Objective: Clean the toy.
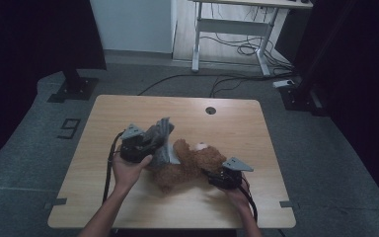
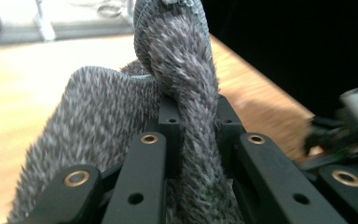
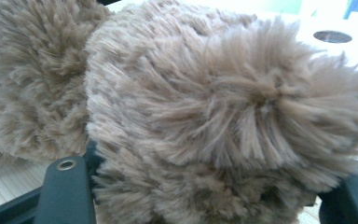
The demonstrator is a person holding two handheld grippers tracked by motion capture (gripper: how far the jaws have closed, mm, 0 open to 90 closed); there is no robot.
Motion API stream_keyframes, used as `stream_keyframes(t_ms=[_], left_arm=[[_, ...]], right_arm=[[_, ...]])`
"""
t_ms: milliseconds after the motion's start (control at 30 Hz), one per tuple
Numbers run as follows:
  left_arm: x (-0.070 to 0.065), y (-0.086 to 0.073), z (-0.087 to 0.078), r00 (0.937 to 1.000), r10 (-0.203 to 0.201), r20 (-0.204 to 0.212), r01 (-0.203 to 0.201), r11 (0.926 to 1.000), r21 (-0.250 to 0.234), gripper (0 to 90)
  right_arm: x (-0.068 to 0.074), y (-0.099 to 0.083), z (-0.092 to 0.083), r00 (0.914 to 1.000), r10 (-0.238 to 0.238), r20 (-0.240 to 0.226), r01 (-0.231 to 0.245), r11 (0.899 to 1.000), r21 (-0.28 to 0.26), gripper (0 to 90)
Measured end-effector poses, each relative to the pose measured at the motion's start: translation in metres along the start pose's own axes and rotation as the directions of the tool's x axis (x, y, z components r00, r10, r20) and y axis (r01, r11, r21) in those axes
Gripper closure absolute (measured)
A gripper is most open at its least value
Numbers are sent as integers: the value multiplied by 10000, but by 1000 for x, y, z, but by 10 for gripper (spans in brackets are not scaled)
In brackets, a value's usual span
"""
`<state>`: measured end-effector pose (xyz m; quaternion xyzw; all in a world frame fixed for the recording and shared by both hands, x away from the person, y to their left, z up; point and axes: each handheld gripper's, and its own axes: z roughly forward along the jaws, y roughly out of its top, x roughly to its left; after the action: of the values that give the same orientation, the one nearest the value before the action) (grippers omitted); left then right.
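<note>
A brown teddy bear [image 1: 190, 165] lies lengthwise between the tongs: left gripper [image 1: 145, 143], clamped on grey knit clothing [image 1: 162, 143], pulls at one end; right gripper [image 1: 212, 175] grips the other.

Left claw [image 2: 193, 140] clamped on grey knit garment [image 2: 177, 60].

Beyond the tongs, a light wooden table [image 1: 103, 197] with a round hole [image 1: 210, 110] stands on grey floor [image 1: 24, 148] marked with a number, dark curtains either side, a white-legged desk [image 1: 237, 24] with loose cables [image 1: 242, 49] behind.
</note>
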<state>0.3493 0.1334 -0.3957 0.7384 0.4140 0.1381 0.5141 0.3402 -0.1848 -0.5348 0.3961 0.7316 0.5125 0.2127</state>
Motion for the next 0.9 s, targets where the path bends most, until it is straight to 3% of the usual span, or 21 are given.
stream_keyframes(t_ms=[100, 200, 300, 400, 533, 633, 733, 800, 833, 900], left_arm=[[-28, 16, 13, 9974, 508, 516, -507, 9987, -23, 777], [-57, 24, 42, 9898, 902, 1101, -952, 9946, 411, 775], [-79, 20, 72, 9839, 1062, 1436, -1221, 9868, 1063, 774], [-93, 10, 102, 9821, 973, 1611, -1245, 9778, 1687, 774], [-99, -6, 128, 9845, 1054, 1402, -1355, 9644, 2269, 773], [-96, -21, 136, 9848, 1189, 1268, -1446, 9652, 2180, 775], [-91, -23, 128, 9851, 1320, 1103, -1523, 9674, 2025, 779], [-83, -24, 118, 9863, 1521, 645, -1618, 9678, 1926, 778], [-75, -25, 111, 9882, 1468, 439, -1524, 9706, 1861, 777], [-61, -28, 99, 9925, 1087, 554, -1167, 9783, 1711, 777]], right_arm=[[0, 0, 0, 10000, 11, 15, -11, 10000, -7, 310], [0, 0, 0, 10000, 32, 39, -32, 10000, -26, 309], [1, 0, 0, 10000, -30, 59, 30, 10000, -23, 309], [1, 0, -1, 9999, -88, 65, 88, 10000, -34, 309], [3, 0, -1, 9998, -175, 79, 176, 9998, -37, 309], [3, -1, -1, 9995, -251, 171, 248, 9996, 147, 310], [3, -2, -1, 9993, -351, 150, 349, 9993, 164, 313], [2, -2, -1, 9994, -310, 146, 307, 9994, 162, 314], [1, -2, -1, 9996, -261, 115, 259, 9995, 160, 314], [0, -2, -2, 9999, -144, 52, 143, 9998, 123, 313]])
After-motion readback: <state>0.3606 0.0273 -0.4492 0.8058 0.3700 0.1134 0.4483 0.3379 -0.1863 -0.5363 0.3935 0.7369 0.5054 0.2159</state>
